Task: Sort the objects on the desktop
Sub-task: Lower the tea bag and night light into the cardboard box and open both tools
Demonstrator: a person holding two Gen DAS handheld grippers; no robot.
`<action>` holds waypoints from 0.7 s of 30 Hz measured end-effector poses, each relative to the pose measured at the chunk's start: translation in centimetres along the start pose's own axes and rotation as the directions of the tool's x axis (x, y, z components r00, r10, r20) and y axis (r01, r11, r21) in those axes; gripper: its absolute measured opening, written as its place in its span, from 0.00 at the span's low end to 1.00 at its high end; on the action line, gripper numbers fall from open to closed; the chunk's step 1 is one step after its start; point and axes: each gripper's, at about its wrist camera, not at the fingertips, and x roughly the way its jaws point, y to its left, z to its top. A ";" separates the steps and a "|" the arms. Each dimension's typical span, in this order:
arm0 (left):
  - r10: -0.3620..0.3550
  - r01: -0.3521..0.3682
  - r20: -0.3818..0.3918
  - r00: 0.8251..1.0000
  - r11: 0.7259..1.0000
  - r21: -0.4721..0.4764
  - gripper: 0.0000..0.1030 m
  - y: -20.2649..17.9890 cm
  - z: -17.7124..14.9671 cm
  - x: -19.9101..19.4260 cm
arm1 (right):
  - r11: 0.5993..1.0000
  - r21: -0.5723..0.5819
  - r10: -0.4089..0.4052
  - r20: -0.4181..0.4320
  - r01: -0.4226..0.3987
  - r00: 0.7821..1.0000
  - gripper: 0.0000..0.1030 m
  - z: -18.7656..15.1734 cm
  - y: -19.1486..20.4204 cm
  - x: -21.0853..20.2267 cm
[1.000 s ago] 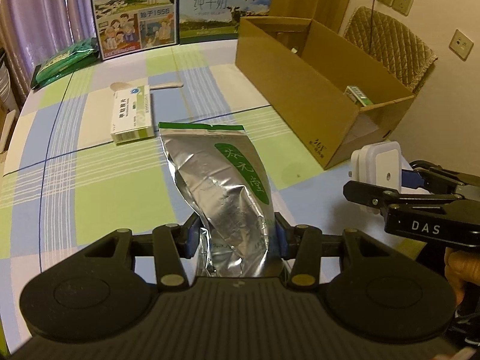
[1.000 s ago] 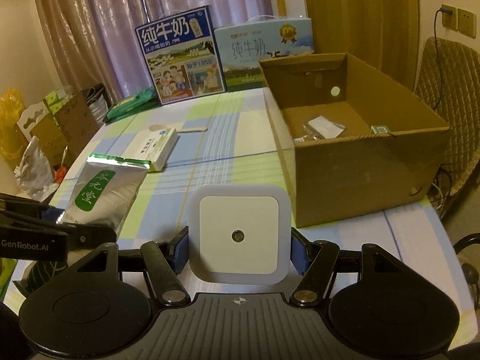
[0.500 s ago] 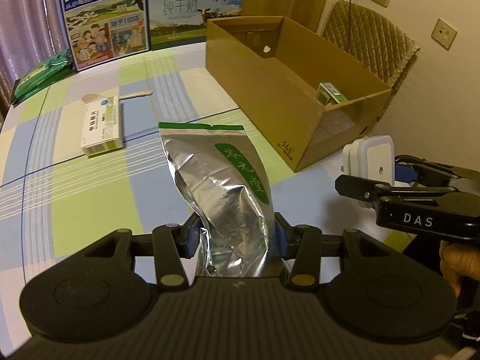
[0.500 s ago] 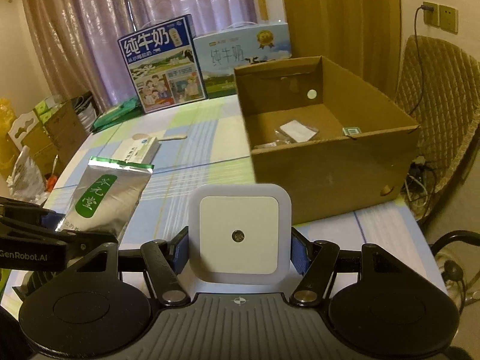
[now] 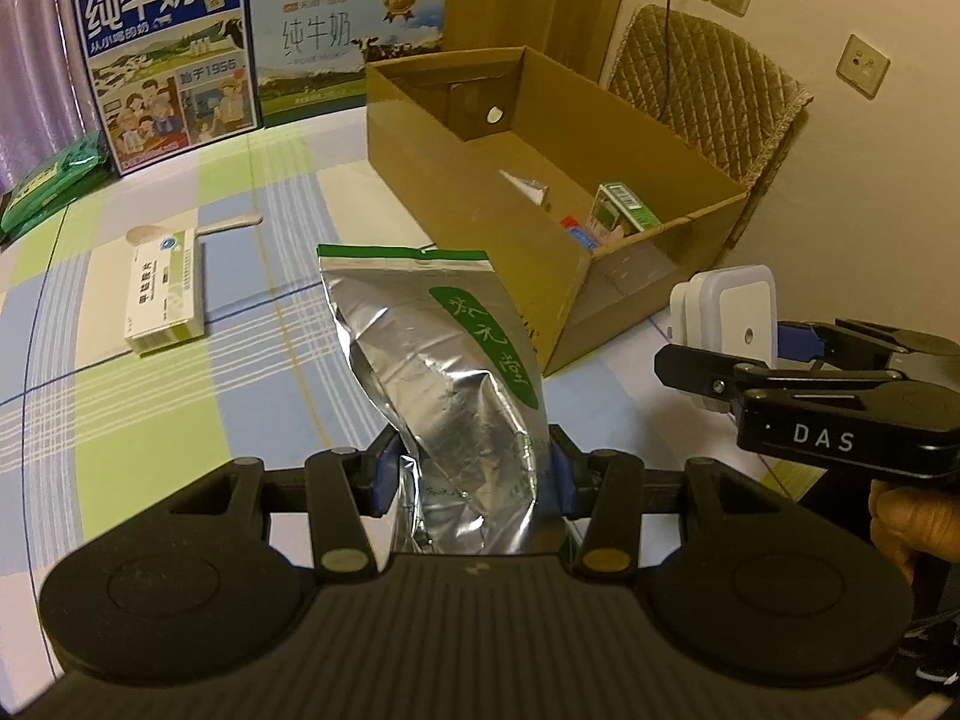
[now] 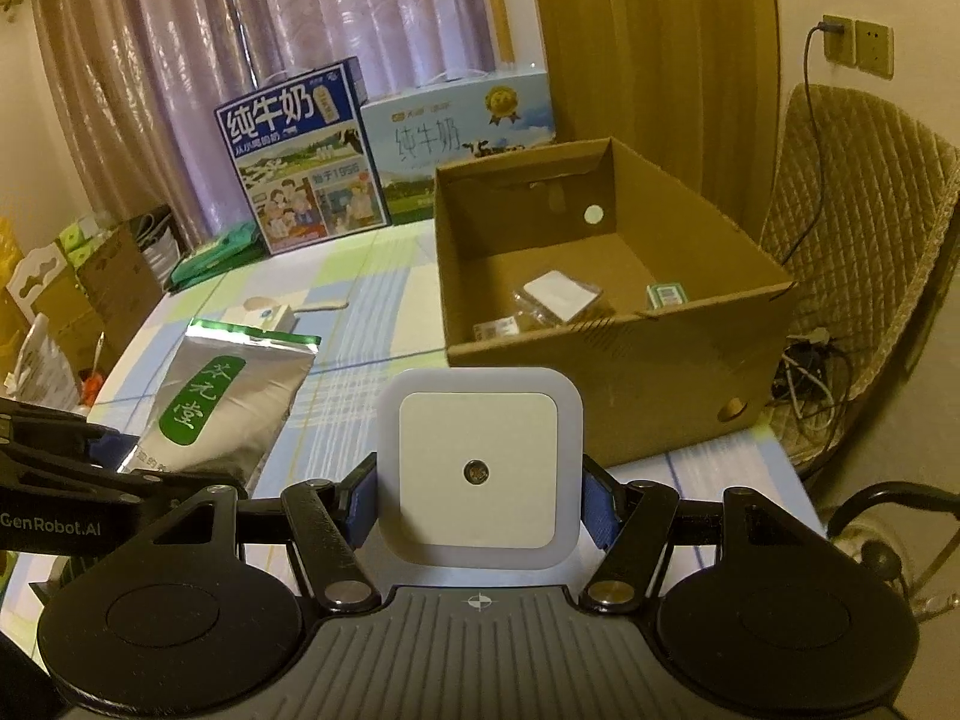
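left claw [image 5: 471, 474] clamping foil pouch [image 5: 444, 360] lengthwise forward, right claw [image 6: 480, 501] clamping night light [image 6: 479, 468]

Left hand-held gripper [image 5: 468, 474] clamps foil pouch [image 5: 444, 360]; cardboard box [image 5: 540, 180] beyond.

Left gripper [image 5: 471, 474]: matte black body, ribbed housing, blue finger pads [image 5: 379, 474], brass-coloured pivot screws. Right gripper [image 6: 479, 498] was alike; its side bore white "DAS" lettering, the left's "GenRobot.AI".
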 end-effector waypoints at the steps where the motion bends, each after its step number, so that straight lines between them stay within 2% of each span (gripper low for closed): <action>1: -0.002 0.002 0.002 1.000 1.000 0.001 0.41 -0.1 0.1 0.0 | 1.000 -0.001 -0.001 0.003 0.001 1.000 0.61 0.1 -0.1 -0.1; 21: -0.044 0.042 0.046 0.998 0.998 0.041 0.41 -3.4 4.7 0.9 | 0.999 0.000 -0.035 0.072 0.035 0.997 0.61 5.1 -4.3 -2.1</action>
